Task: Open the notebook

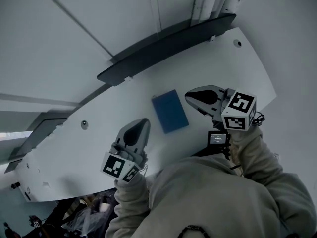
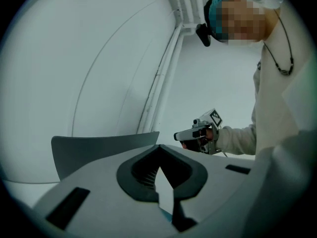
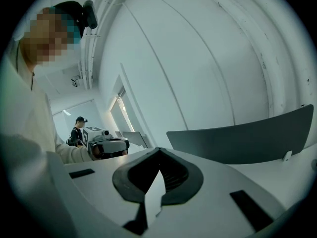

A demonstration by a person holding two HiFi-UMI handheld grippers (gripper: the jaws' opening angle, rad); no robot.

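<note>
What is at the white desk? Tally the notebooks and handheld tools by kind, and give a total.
Blue rectangular notebook: 1
Grey handheld tools, left tool and right tool: 2
Total: 3

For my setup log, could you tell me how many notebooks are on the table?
1: a closed blue notebook on the white table, near its middle; none appears hidden.

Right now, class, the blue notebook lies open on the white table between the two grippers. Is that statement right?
Not quite. The head view shows the blue notebook closed, with its cover flat, not open. The rest stands: it lies on the white table between the left gripper and the right gripper.
</note>
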